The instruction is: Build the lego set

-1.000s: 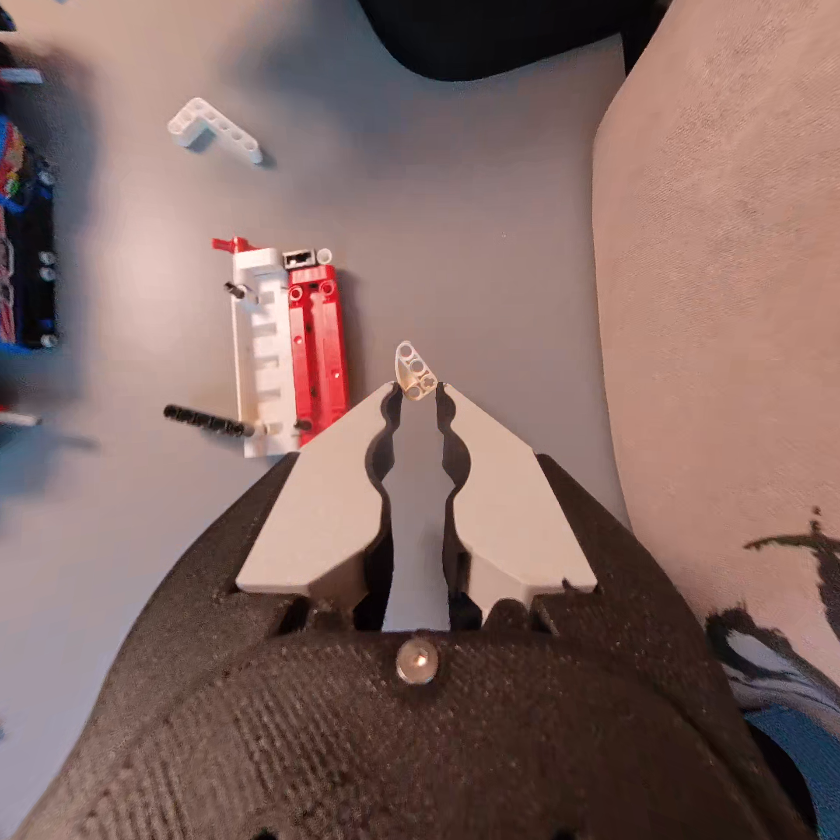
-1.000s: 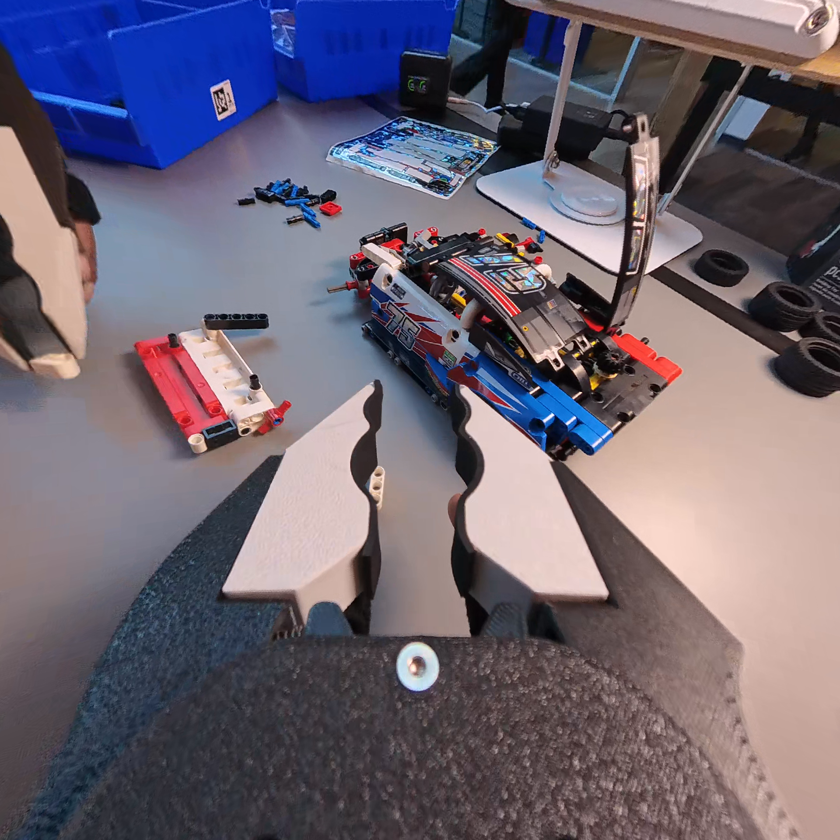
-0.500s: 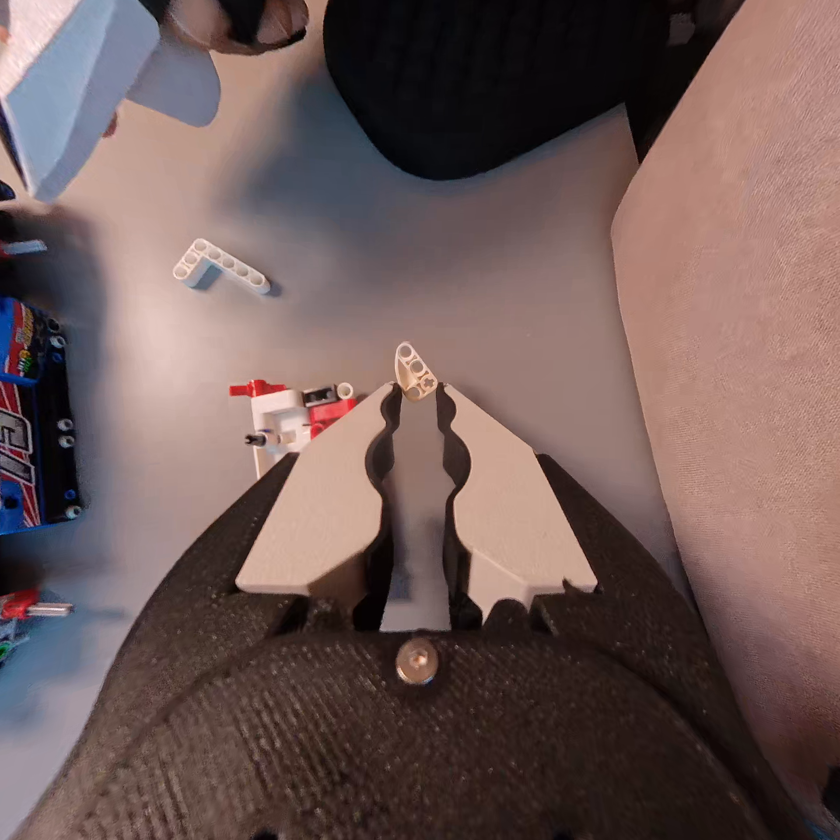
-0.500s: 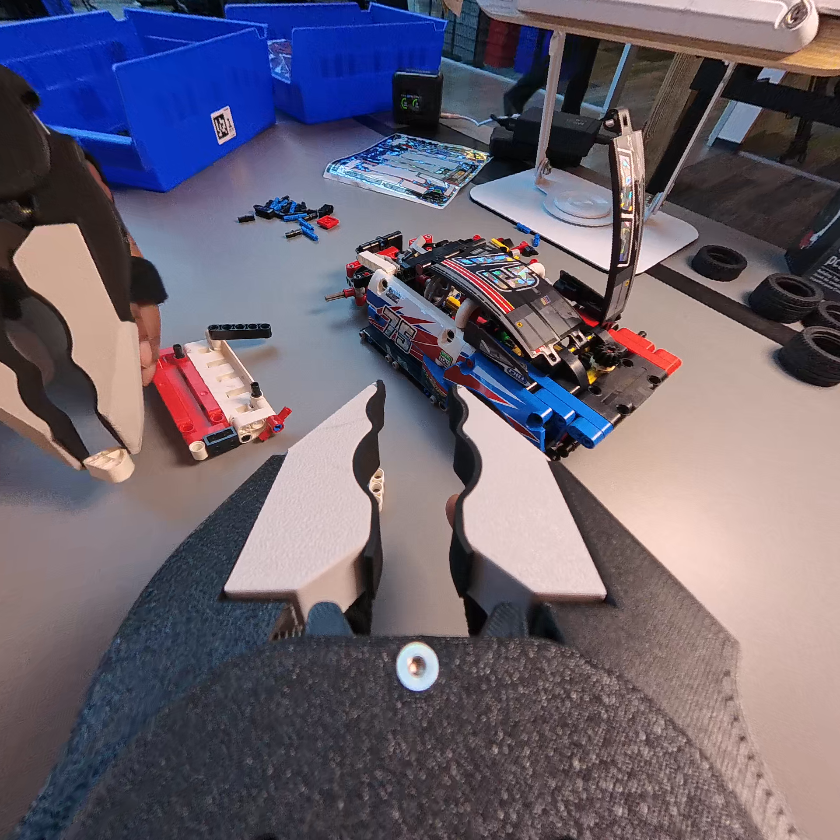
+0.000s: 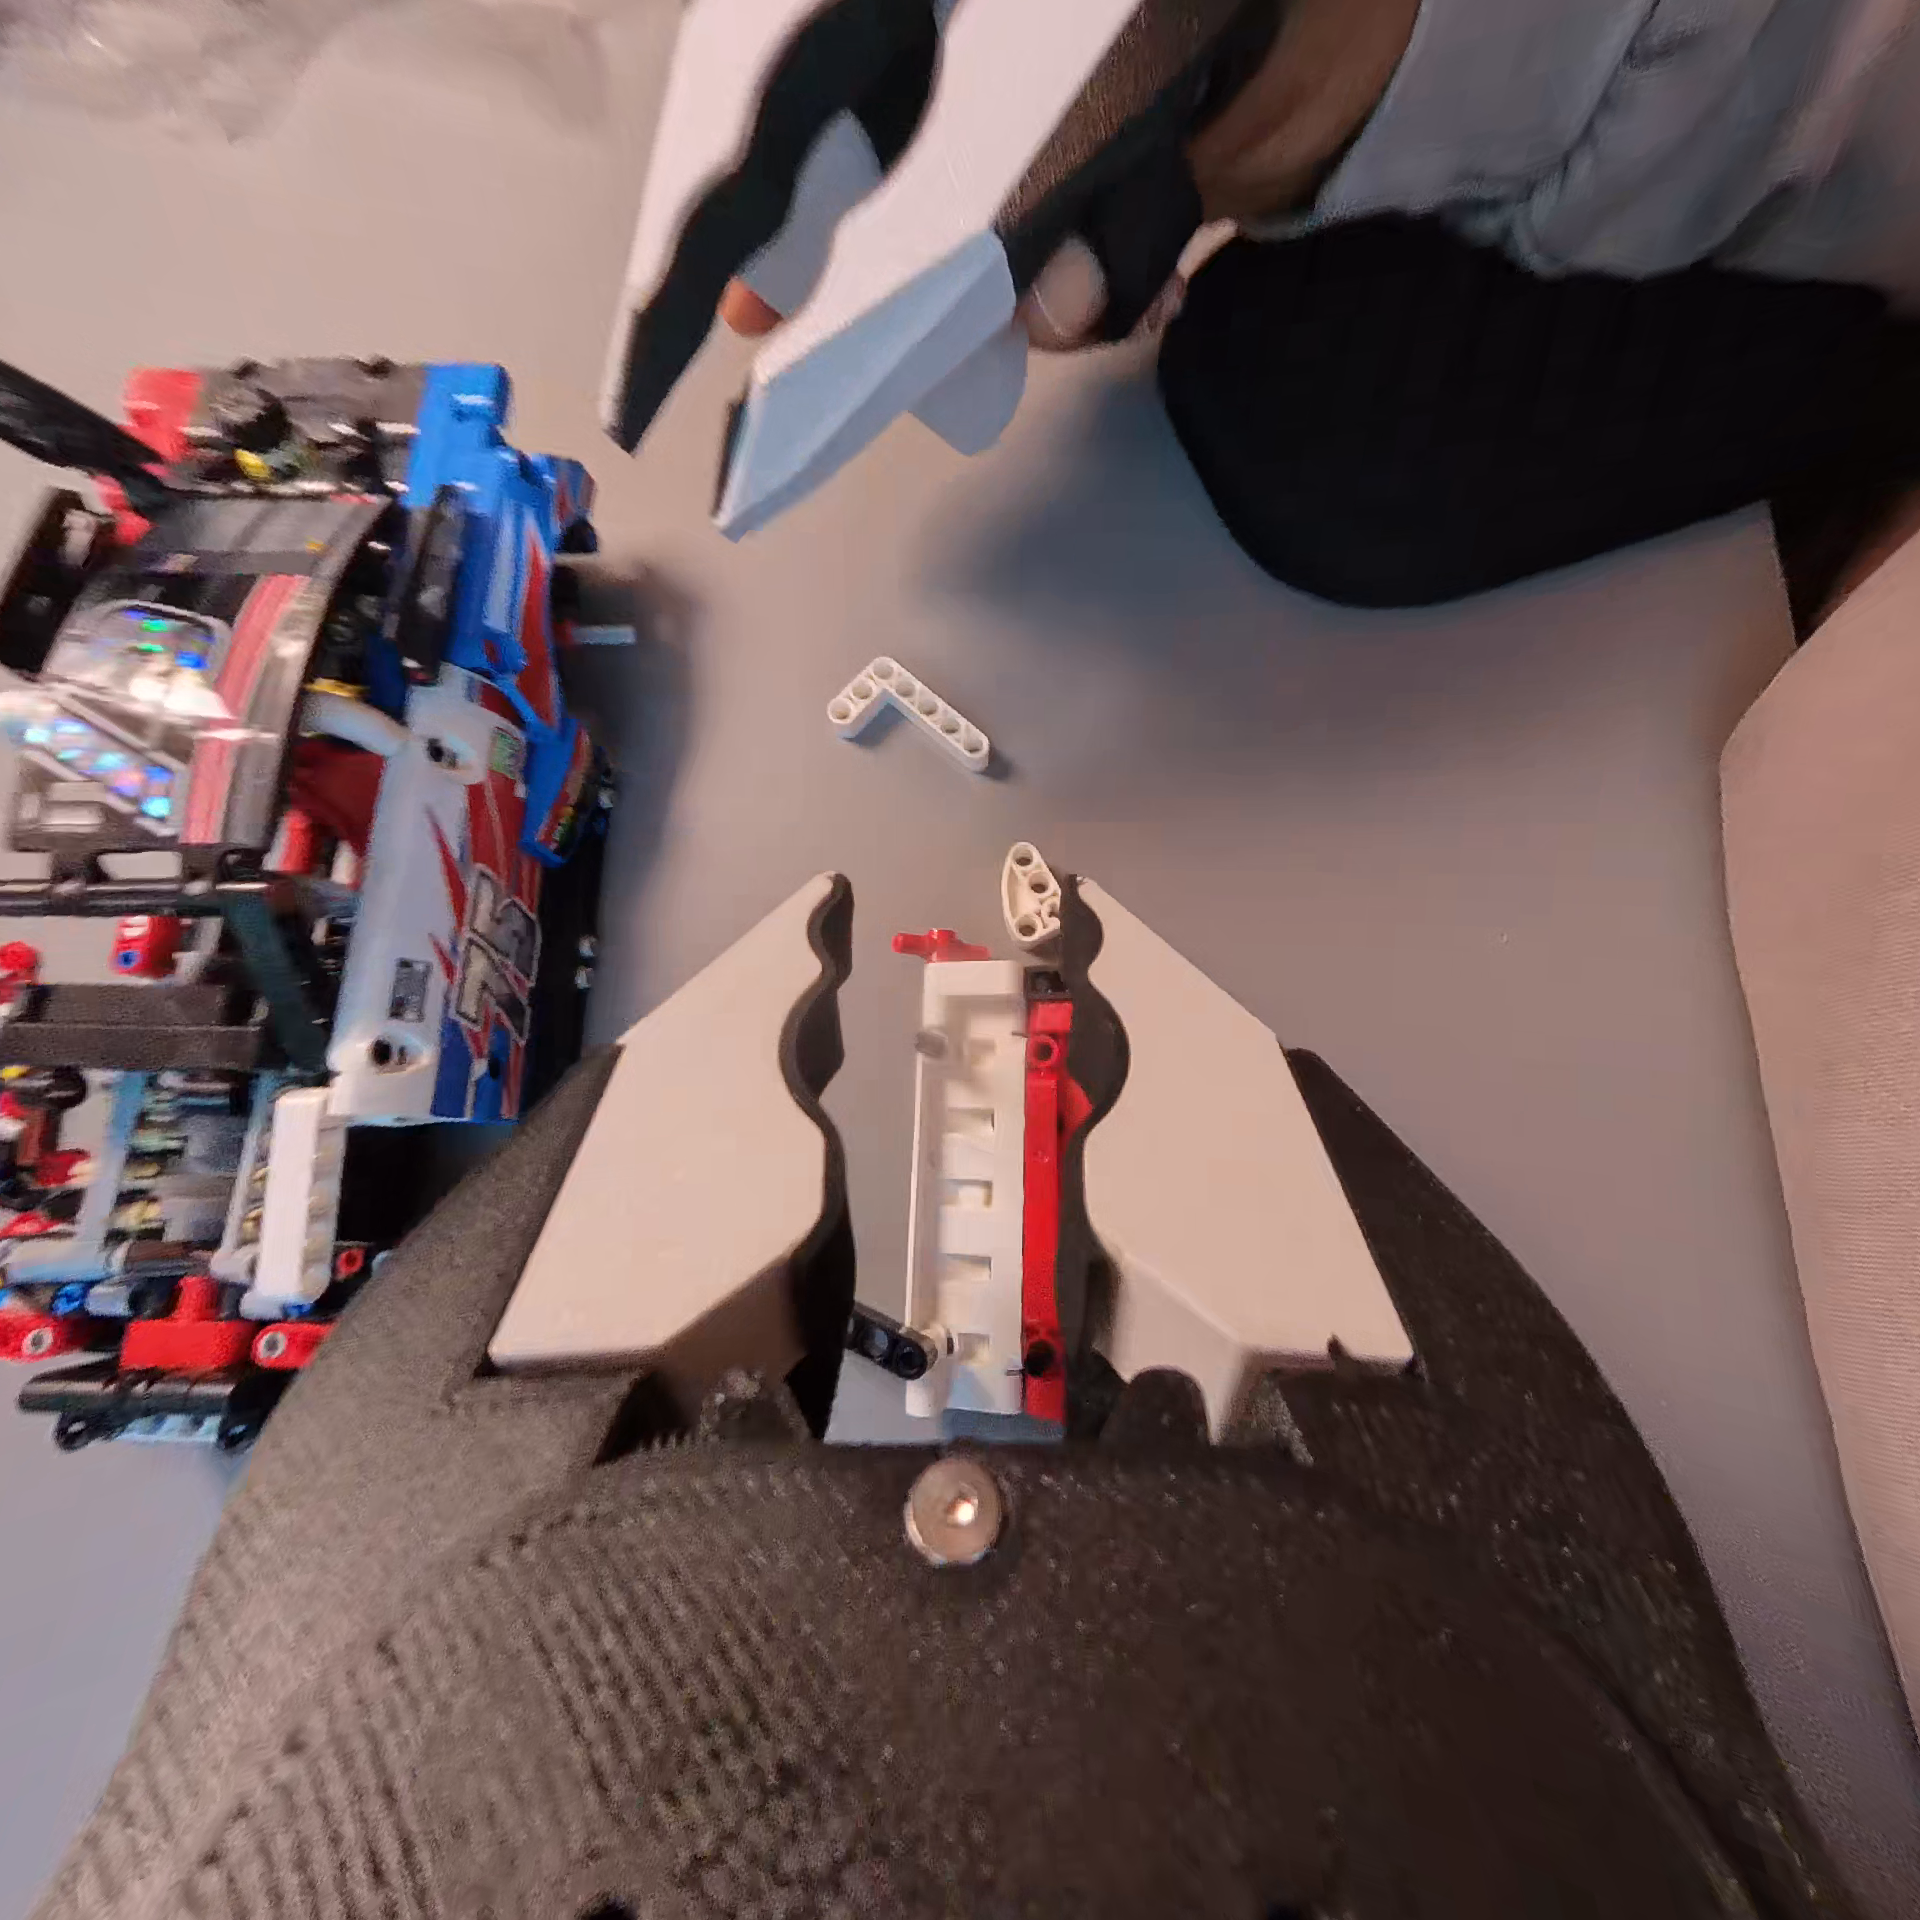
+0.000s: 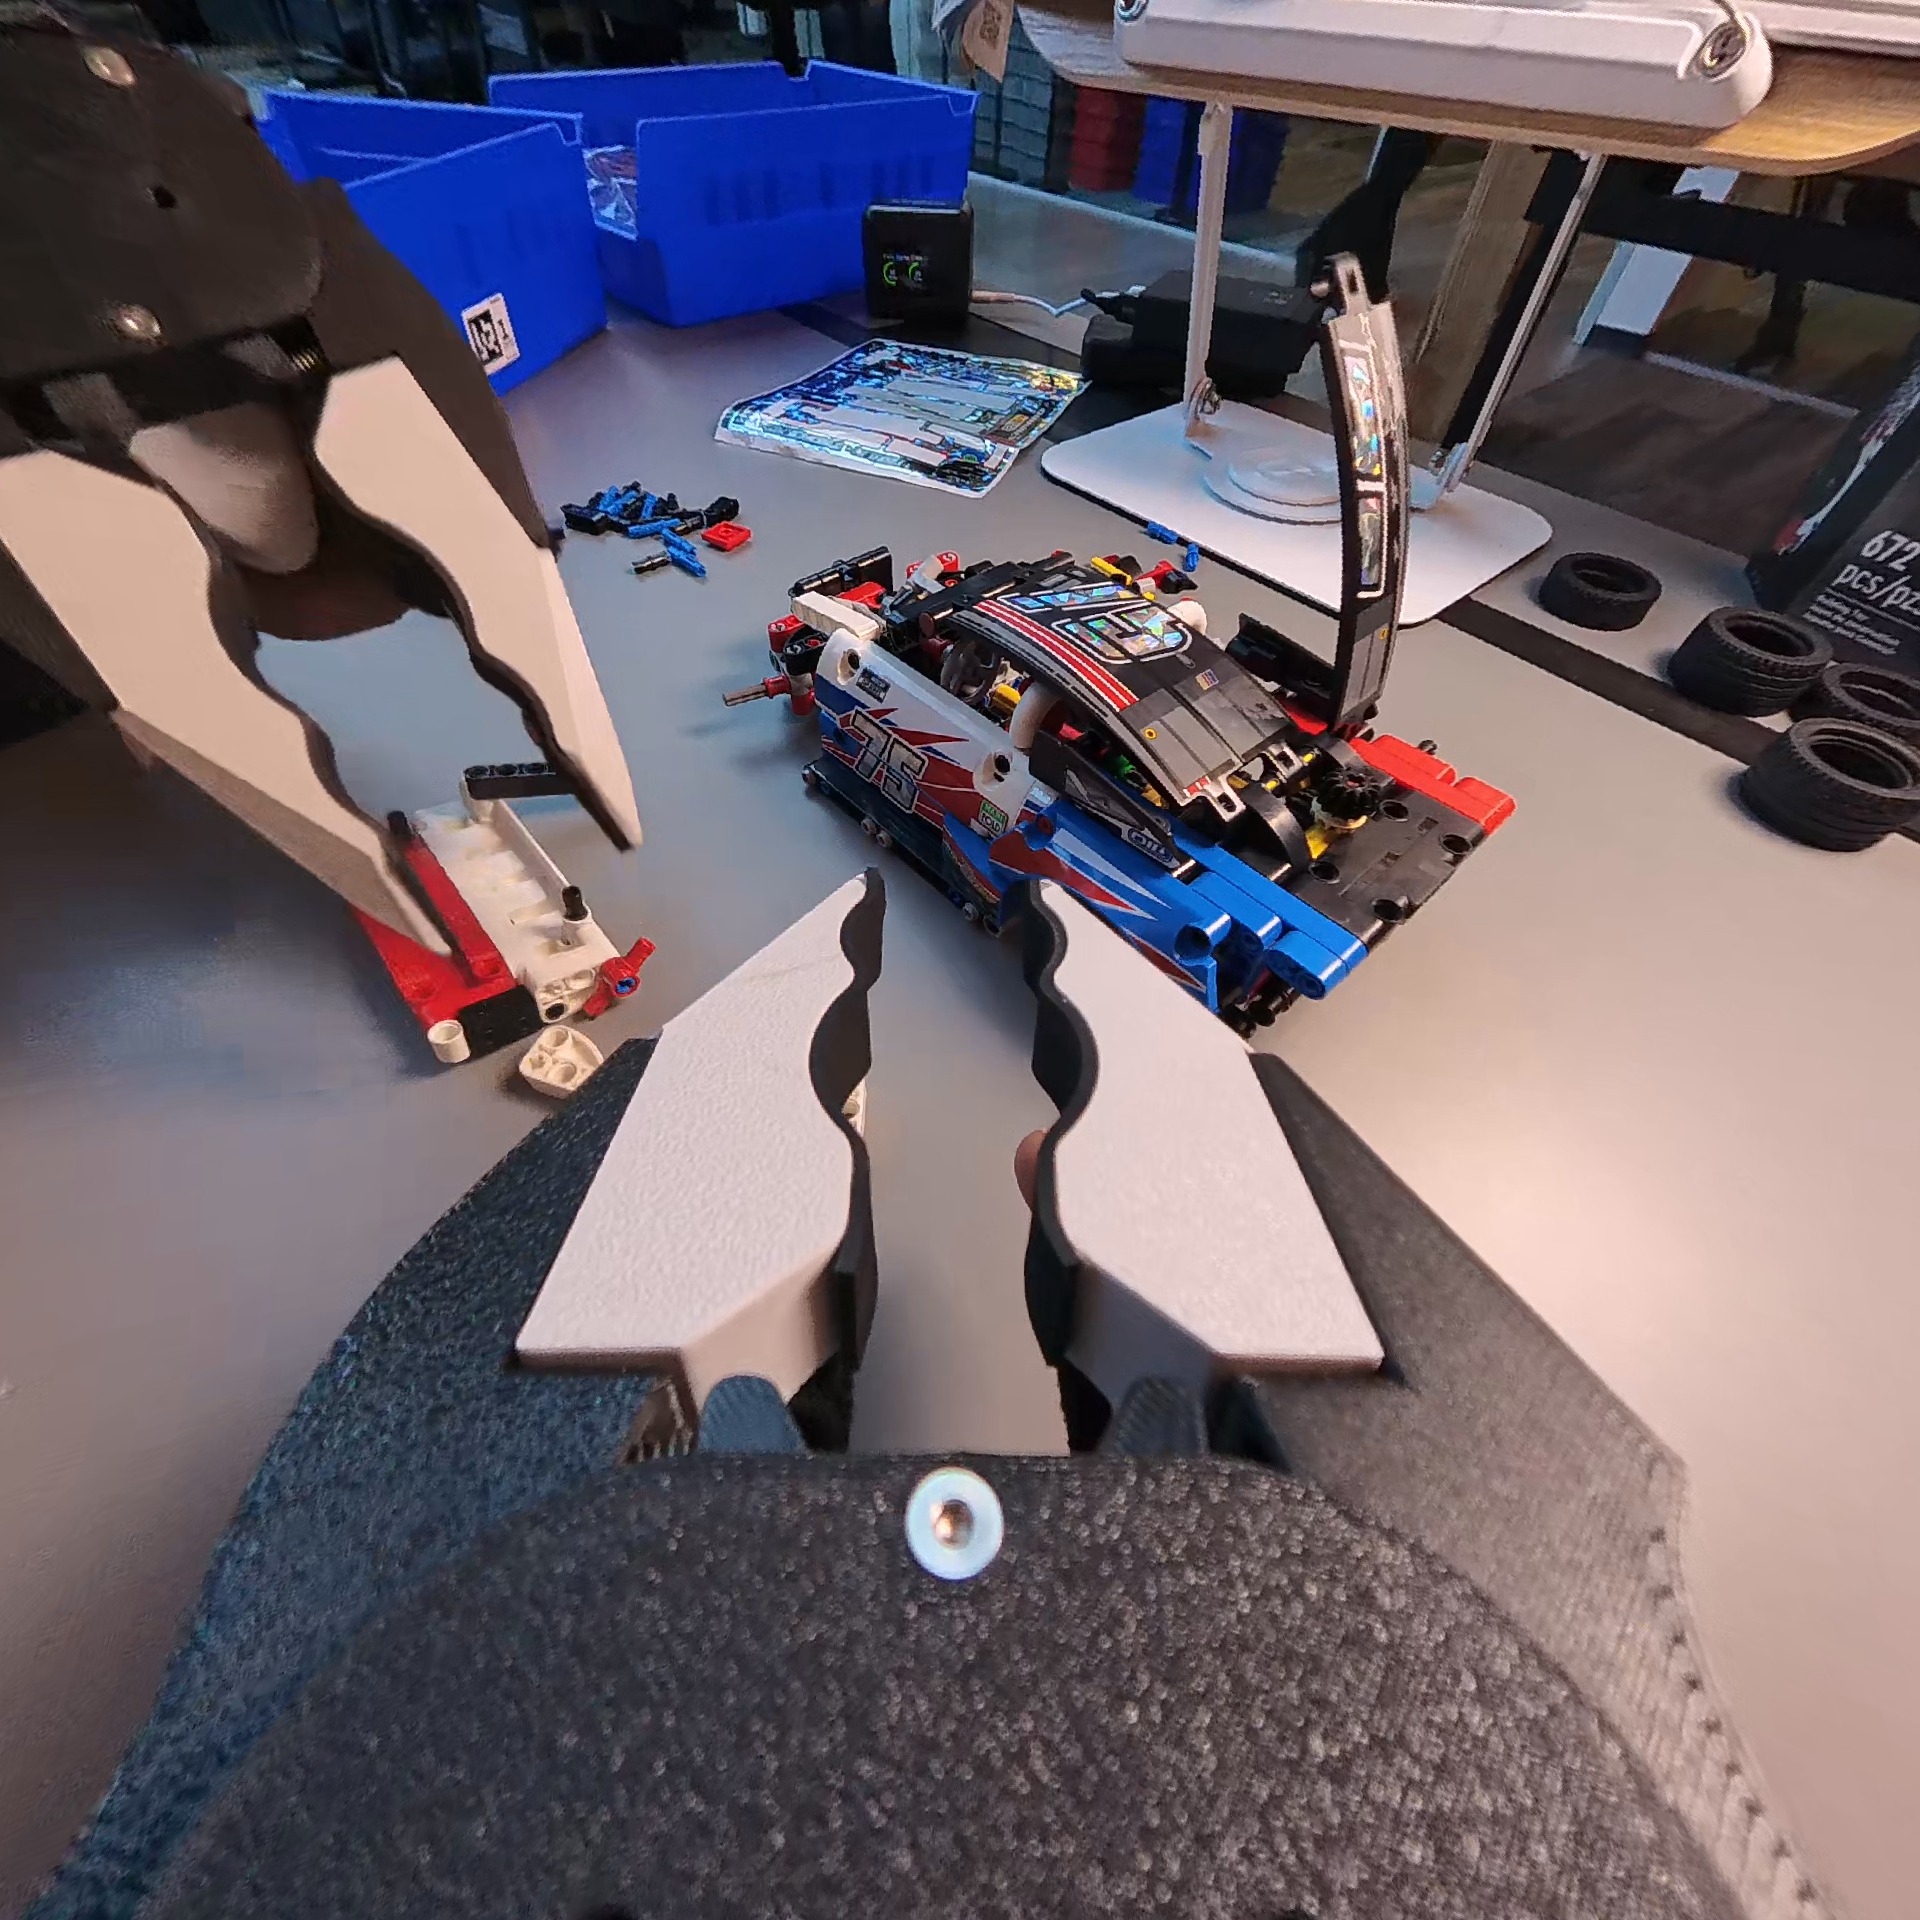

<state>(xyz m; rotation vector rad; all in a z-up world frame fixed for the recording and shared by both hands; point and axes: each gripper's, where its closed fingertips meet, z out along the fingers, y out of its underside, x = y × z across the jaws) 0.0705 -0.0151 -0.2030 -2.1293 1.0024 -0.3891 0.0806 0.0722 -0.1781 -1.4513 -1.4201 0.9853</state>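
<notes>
My left gripper [image 5: 956, 883] is open, its fingers straddling a red and white sub-assembly [image 5: 987, 1174] that lies on the grey table. A small white rounded piece [image 5: 1029, 894] lies loose on the table by the right fingertip; it also shows in the right wrist view [image 6: 561, 1060]. There the left gripper [image 6: 525, 883] reaches down over the sub-assembly [image 6: 468, 966]. My right gripper [image 6: 954, 888] is open and empty, above the table in front of the blue, red and white race car [image 6: 1091, 779]. A white L-shaped beam [image 5: 909, 717] lies between the grippers.
The car [image 5: 312, 831] stands left of my left gripper. Blue bins [image 6: 727, 177], a sticker sheet [image 6: 904, 416], loose small pins [image 6: 644, 514], a white lamp base [image 6: 1299, 499] and black tyres [image 6: 1766, 665] sit farther back. The person's clothing [image 5: 1849, 935] borders the table's right edge.
My left gripper has opened and let go of the small white piece, which now lies on the table. It has moved over the sub-assembly. The right gripper has barely moved.
</notes>
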